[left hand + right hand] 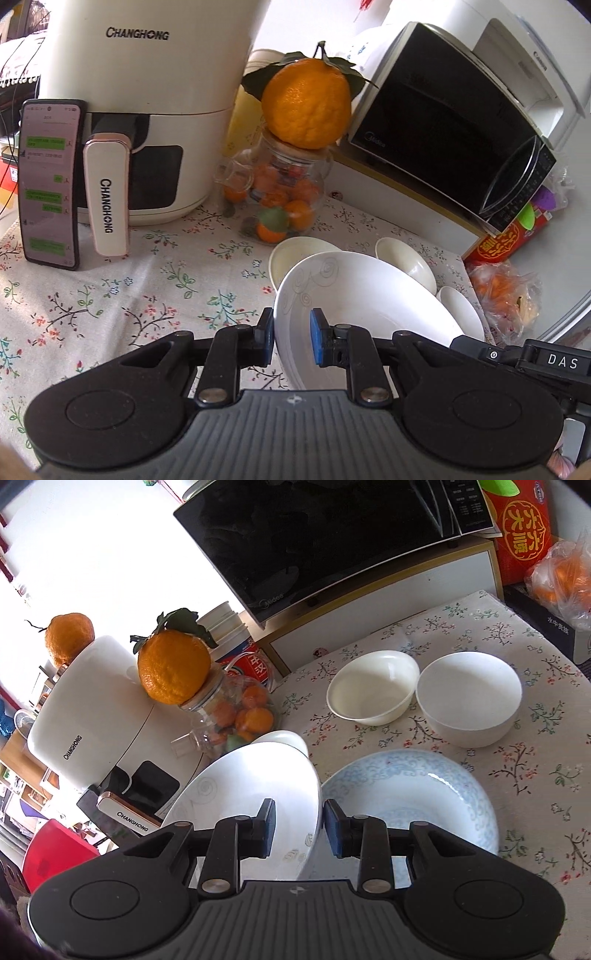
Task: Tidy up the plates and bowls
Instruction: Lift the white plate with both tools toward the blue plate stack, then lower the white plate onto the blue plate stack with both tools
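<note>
Floral tablecloth (480,627) under a microwave (314,535). Both my left gripper (291,338) and right gripper (299,827) pinch opposite rims of one white plate (251,794), lifted and tilted. Beside it lies one blue-patterned plate (410,797); stacking onto it seems next, needing level lowering. Three bowls (469,698) show on the cloth.

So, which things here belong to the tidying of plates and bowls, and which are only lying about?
For the job:
- white plate, its rim in both the left claw and the right claw
- blue-patterned plate
- two white bowls

Lying about:
- air fryer
- phone
- glass jar with an orange on top
- microwave
</note>
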Motion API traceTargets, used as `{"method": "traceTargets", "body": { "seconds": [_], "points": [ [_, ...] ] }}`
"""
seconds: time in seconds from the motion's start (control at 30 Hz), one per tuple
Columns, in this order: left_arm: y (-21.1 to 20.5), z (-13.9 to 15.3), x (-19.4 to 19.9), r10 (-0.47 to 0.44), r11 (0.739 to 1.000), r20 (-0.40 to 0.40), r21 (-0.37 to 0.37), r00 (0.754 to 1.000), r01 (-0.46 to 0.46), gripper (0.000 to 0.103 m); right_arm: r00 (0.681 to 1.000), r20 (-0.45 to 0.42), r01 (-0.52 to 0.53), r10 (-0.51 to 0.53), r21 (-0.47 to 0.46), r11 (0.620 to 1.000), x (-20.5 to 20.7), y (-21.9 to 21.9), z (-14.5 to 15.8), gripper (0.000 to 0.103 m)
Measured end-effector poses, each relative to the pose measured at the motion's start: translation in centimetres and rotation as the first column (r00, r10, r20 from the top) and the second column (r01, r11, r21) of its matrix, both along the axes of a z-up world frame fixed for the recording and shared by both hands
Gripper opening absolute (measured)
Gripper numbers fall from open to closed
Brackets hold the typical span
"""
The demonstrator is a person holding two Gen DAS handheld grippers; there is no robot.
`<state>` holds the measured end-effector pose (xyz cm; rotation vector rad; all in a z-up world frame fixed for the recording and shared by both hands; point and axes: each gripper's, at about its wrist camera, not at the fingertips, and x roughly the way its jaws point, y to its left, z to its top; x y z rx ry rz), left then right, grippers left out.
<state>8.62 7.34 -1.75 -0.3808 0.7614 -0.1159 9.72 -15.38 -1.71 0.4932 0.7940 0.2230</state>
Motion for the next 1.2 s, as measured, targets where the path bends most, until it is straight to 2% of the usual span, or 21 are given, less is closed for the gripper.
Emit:
{"method": "traceTargets", "body": {
  "seconds": [0.47,0.77,1.2],
  "points": [
    [-5.1,-1.5,0.2,-0.114,0.992,-0.027,0.046,0.993,0.115,0.017,0.996,-0.051,0.066,-0.069,-0.064,0.996,-1.6,-4.6,-0.5,0.028],
    [-7.4,-2.5,-0.2,-0.158,0.976,-0.047,0.144,0.986,0.164,0.017,0.986,-0.132,0.086,-0.101,-0.111,0.99,-1.8,-5.5,-1.8,0.028],
    [-9.0,-3.6,-0.3,-0.171,0.95,-0.068,0.252,0.983,0.183,0.018,0.977,-0.179,0.086,-0.116,-0.166,0.982,-1.5,-5.3,-2.8,0.028]
  ]
}}
